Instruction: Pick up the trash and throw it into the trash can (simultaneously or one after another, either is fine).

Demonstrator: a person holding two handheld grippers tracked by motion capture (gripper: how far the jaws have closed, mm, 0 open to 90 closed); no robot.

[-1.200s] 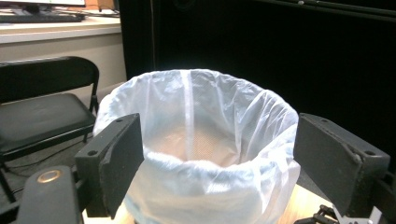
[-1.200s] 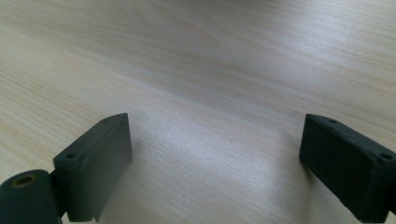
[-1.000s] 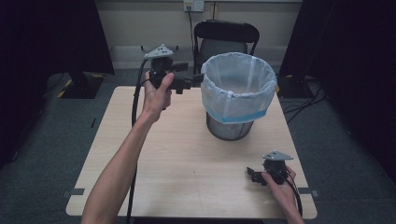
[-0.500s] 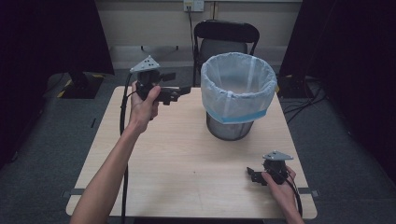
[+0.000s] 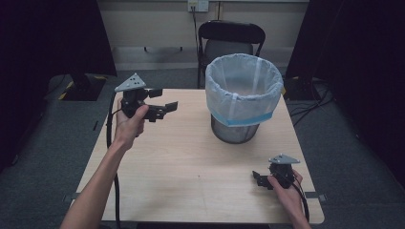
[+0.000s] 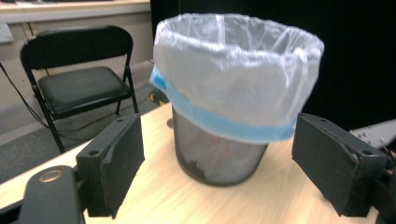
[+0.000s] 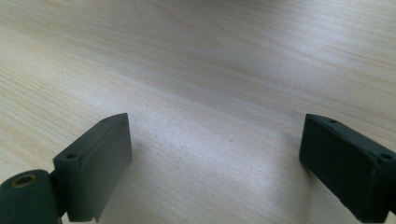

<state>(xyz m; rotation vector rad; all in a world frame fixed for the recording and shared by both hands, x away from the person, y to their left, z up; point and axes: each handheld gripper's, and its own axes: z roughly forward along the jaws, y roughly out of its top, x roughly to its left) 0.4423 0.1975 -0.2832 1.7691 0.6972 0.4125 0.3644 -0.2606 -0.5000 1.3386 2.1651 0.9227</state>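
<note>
both jaws of the left hand-held gripper (image 5: 162, 99) stand apart, raised and facing the lined wire bin (image 5: 243, 98). the right hand-held gripper (image 5: 258, 178), also apart, rests low on the worktop (image 5: 181, 162).

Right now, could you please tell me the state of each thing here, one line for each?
Left gripper: open, empty, held above the table, pointing at the bin.
Right gripper: open, empty, low over the table.
Wire bin: upright, lined with a white bag.
Folding chair: unfolded, unoccupied.
</note>
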